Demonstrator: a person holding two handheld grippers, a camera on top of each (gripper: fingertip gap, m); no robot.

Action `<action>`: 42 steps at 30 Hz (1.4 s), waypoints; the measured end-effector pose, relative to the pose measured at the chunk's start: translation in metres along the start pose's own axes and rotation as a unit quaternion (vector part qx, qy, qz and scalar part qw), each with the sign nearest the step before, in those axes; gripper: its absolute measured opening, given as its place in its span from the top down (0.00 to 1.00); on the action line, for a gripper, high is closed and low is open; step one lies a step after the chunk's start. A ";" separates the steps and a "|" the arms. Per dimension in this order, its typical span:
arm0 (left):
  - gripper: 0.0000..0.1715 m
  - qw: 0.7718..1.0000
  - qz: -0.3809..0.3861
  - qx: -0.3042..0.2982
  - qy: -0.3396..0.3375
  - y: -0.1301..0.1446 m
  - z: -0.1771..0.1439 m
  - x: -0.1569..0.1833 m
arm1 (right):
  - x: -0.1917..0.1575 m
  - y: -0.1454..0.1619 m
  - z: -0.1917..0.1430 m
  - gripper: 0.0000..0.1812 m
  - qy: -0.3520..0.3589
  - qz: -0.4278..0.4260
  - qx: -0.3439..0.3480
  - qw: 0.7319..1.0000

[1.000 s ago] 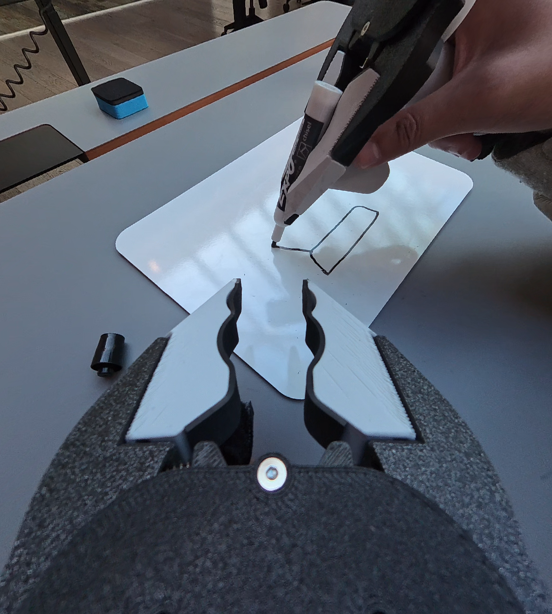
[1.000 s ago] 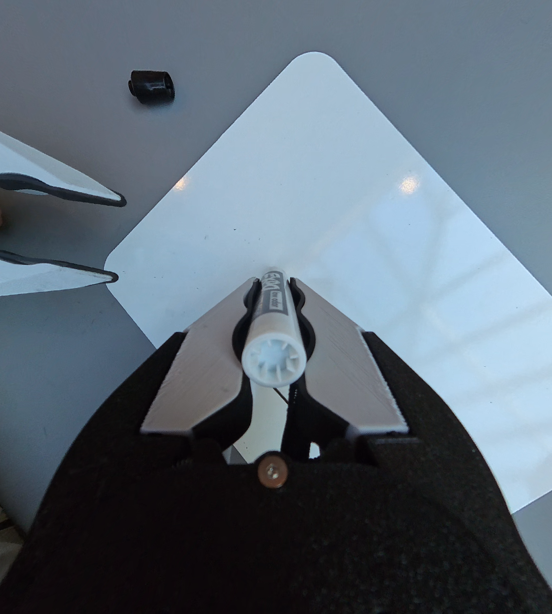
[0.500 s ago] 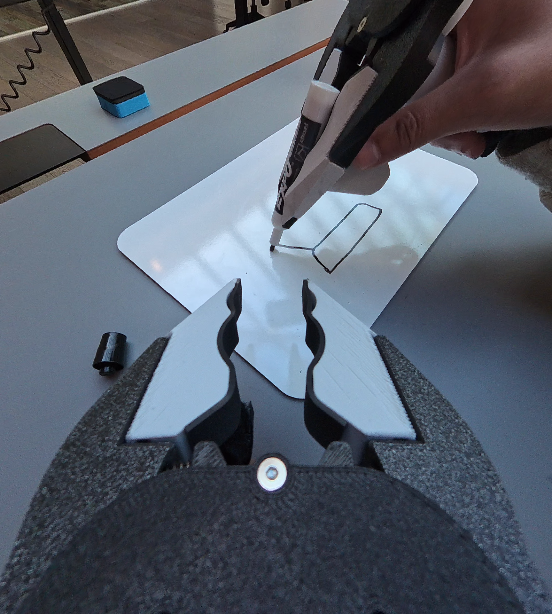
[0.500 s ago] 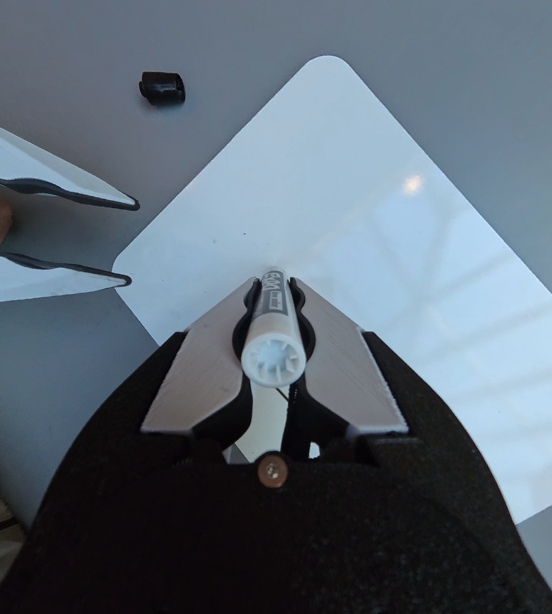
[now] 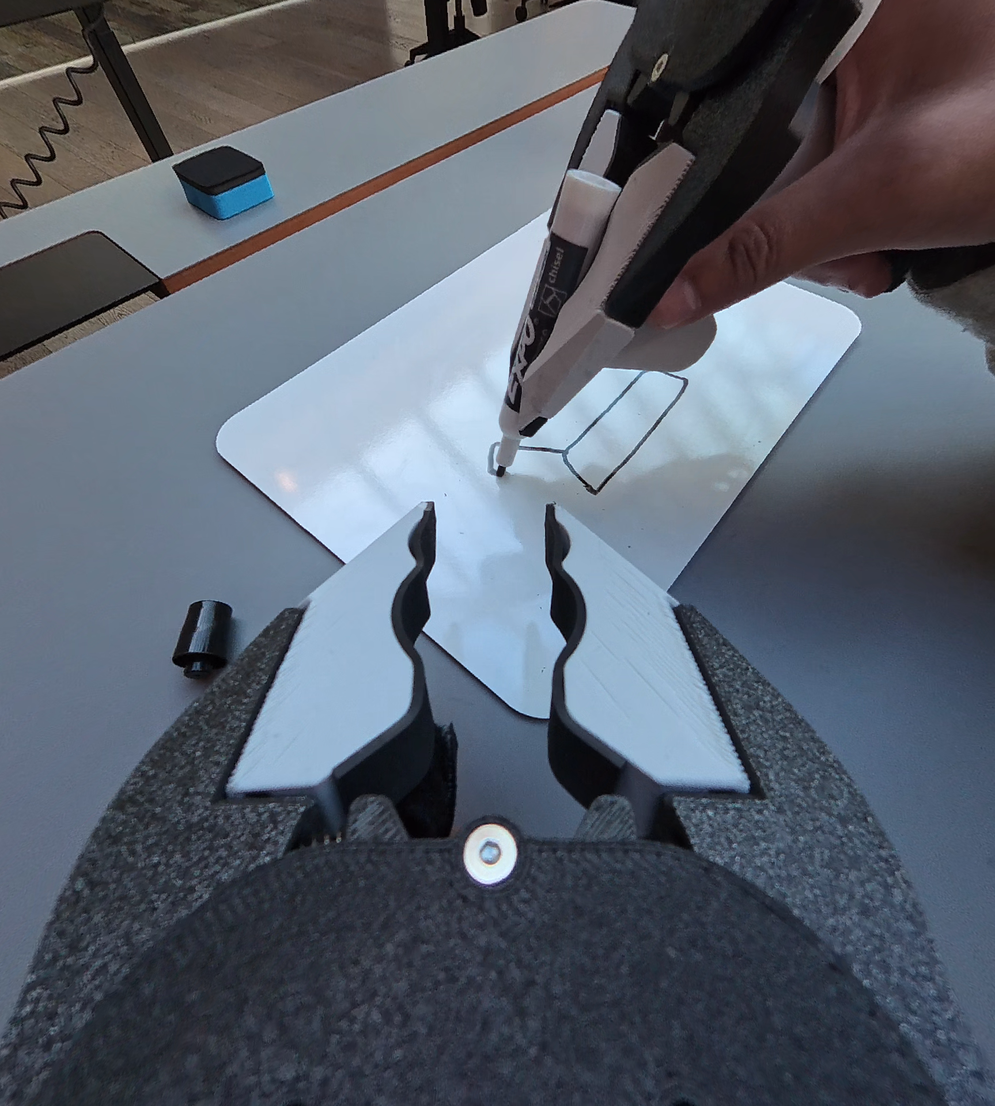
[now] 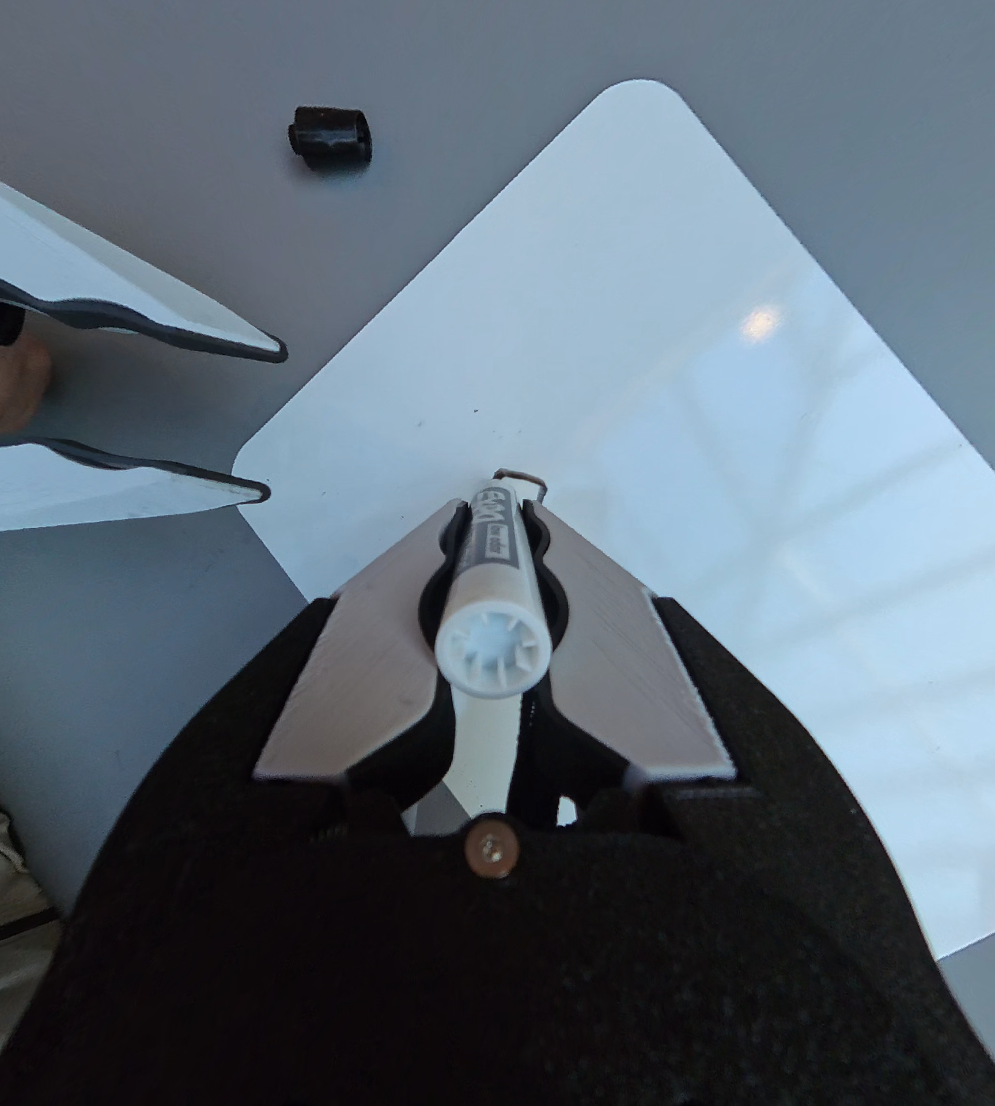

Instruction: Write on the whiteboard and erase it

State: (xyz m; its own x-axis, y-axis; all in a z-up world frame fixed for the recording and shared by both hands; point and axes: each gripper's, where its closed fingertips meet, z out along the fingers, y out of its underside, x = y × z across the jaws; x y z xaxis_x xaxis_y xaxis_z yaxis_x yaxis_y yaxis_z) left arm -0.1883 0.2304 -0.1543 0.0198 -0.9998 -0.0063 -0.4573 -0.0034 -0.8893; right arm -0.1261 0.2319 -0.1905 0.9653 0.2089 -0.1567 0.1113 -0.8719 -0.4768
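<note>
A white dry-erase board (image 5: 399,413) (image 6: 632,335) lies on the grey table (image 5: 94,479). My right gripper (image 6: 495,509) is shut on a white and black marker (image 6: 492,574) (image 5: 543,335), tip down on the board. A black outlined shape (image 5: 626,431) with a line running left to the tip is drawn on the board. My left gripper (image 5: 490,517) is open and empty, over the board's near corner; it also shows at the left in the right wrist view (image 6: 270,422). The black marker cap (image 5: 201,639) (image 6: 330,139) lies on the table left of it.
A blue and black eraser (image 5: 223,181) sits on the far table strip beyond an orange edge band (image 5: 363,185). A dark flat panel (image 5: 34,299) lies at far left. A person's hand (image 5: 902,149) holds the right gripper.
The marker tip has moved left and toward me, adding a short hooked stroke at the line's left end. The left gripper has stayed open and nearly still.
</note>
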 end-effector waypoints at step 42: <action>0.79 1.000 0.025 -0.008 -0.007 0.008 0.009 0.001 | -0.020 0.038 -0.020 0.90 0.005 0.016 0.009 1.000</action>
State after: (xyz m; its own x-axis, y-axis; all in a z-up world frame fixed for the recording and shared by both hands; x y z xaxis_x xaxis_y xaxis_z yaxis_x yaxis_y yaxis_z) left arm -0.1842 0.2300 -0.1652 0.0085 -0.9984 -0.0566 -0.4717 0.0459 -0.8806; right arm -0.1365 0.1863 -0.1883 0.9705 0.1770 -0.1639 0.0765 -0.8703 -0.4866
